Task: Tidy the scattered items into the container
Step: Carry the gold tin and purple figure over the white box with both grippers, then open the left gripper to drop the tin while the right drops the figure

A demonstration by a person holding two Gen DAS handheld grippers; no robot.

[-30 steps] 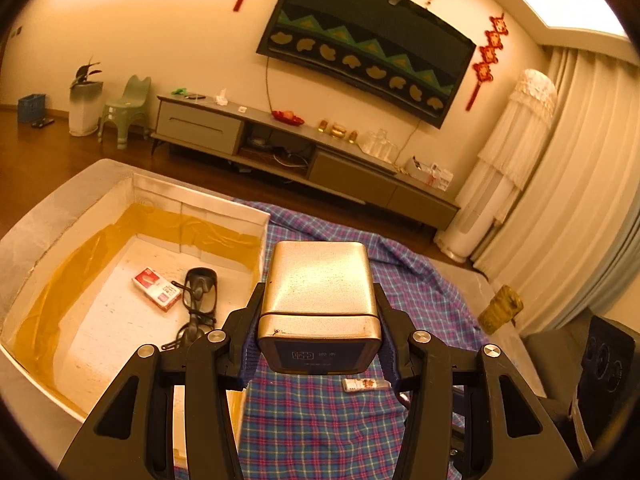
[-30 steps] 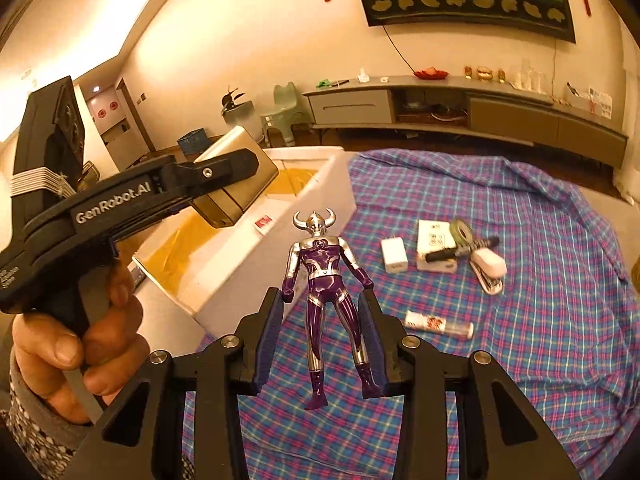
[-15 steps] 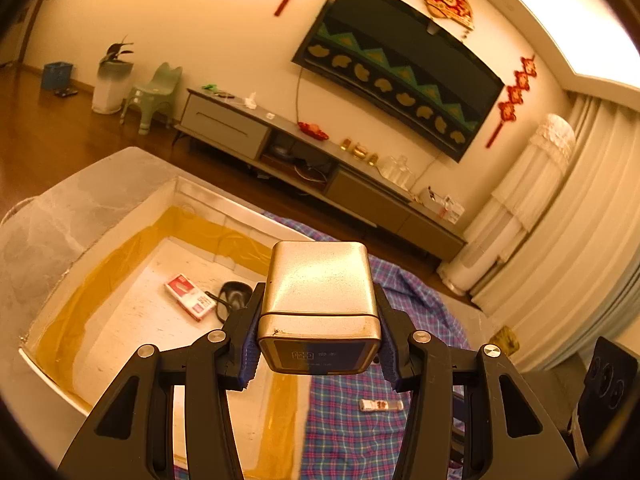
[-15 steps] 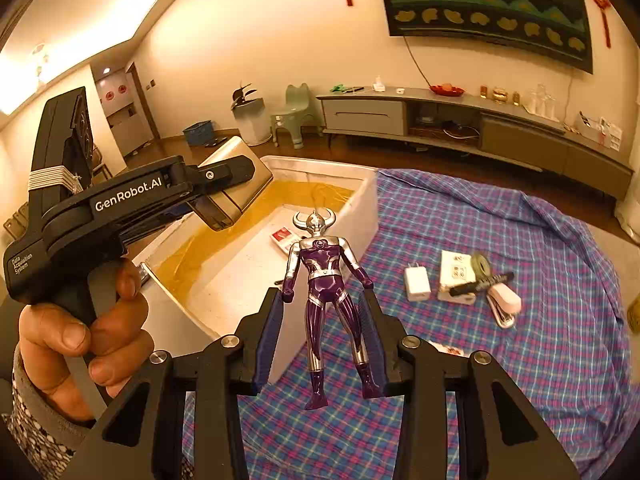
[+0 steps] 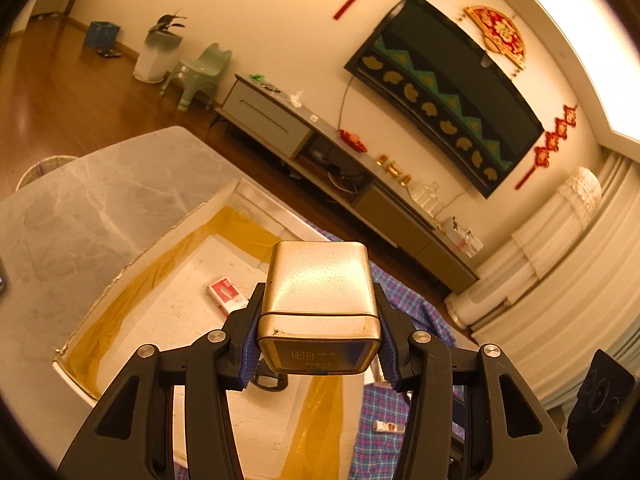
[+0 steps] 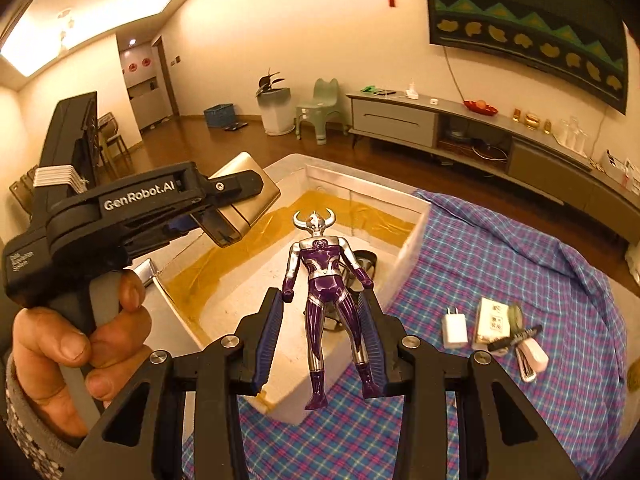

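Your left gripper [image 5: 318, 344] clamped the gold tin [image 5: 318, 300] above the white box's [image 5: 168, 236] open floor; your right gripper [image 6: 326, 340], tilted down over its near wall, held the purple figure [image 6: 326, 284].

Brushed-metal tin [image 5: 318, 284], glossy plastic figure [image 6: 326, 280]

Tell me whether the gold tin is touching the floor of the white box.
Apart. The right wrist view shows the gold tin clamped in the left gripper, hanging in the air above the white box, with clear space beneath it.

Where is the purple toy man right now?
In the right wrist view, the purple toy figure is held between the right gripper jaws, just over the near wall of the white foam box.
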